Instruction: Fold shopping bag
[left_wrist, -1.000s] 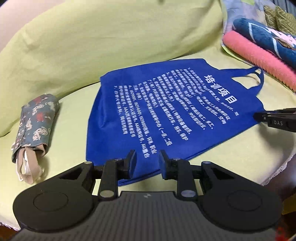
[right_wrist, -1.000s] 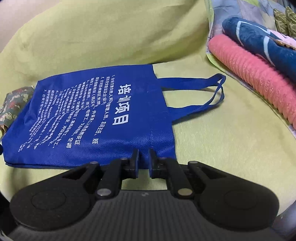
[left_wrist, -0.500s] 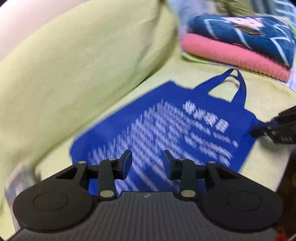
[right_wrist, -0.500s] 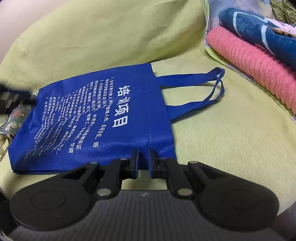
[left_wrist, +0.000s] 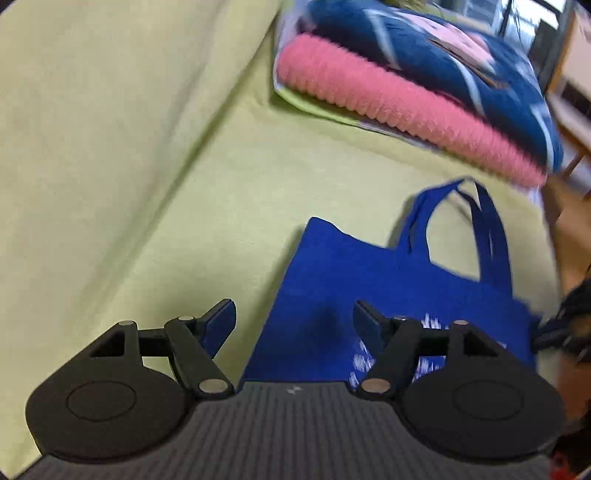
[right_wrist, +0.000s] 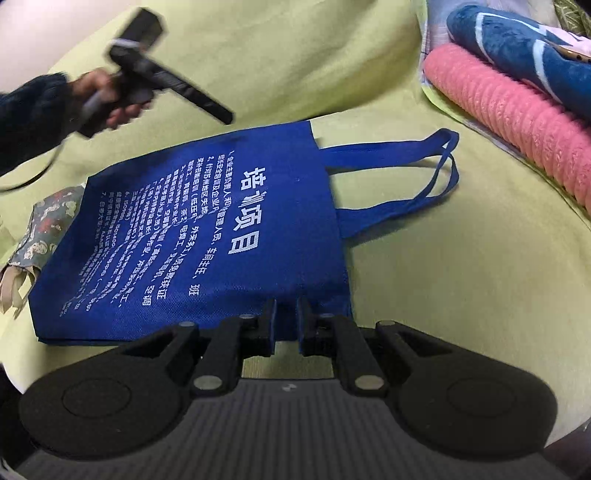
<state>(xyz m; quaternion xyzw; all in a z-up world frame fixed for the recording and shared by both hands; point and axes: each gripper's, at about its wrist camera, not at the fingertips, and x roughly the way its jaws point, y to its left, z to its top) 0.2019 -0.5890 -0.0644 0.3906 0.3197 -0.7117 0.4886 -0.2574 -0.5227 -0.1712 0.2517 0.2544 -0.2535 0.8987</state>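
Two grippers work over a blue shopping bag (right_wrist: 207, 236) that lies flat on a yellow-green cover (right_wrist: 461, 295), its white printed text facing up and its two handles (right_wrist: 424, 166) stretched out toward a stack of folded blankets. The right gripper (right_wrist: 285, 321) sits at the bag's near edge, close to the corner on the handle side; its jaws stand close together and appear to pinch that hem, which rises slightly between the fingers. The left gripper (left_wrist: 294, 325) has its jaws spread wide apart and holds nothing; in the left wrist view it hovers over the bag's far edge, one finger above the bare cover and the other above the blue fabric. That view is blurred, so I cannot tell whether the fingers touch the bag. From the right wrist view, the left gripper shows as a dark tool raised in the air above the far side of the bag, held by a hand (right_wrist: 110, 99) in a dark sleeve (right_wrist: 33, 122). A floral cloth bundle (right_wrist: 44, 225) lies just beside the bag's bottom end. The pink ribbed blanket (right_wrist: 517, 122) lies under a dark blue patterned one (right_wrist: 524, 48), well apart from the bag's body but near its handles.
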